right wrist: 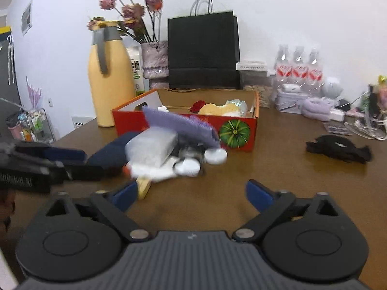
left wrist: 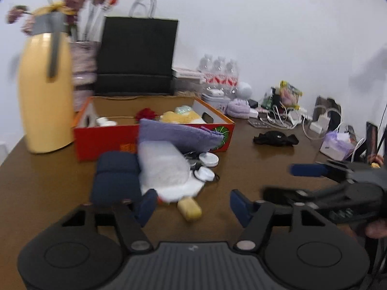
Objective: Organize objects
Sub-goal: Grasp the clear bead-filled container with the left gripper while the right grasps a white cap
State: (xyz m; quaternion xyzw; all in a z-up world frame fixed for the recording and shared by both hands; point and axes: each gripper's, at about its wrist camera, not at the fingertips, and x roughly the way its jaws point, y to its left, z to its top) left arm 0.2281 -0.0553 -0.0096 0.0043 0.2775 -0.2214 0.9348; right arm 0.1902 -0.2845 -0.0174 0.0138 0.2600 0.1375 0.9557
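box: I see red, green-striped melon print
flask: I see yellow, grey handle
towel: I see purple

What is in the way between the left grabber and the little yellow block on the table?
Nothing visible. The left gripper is open, and the yellow block lies on the bare brown table right between its fingers, with the white cloth just behind.

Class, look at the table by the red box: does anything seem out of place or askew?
Yes. A purple cloth hangs over the front wall of the red box, and a pile of loose things, including a white bundle and round lids, sits outside it.
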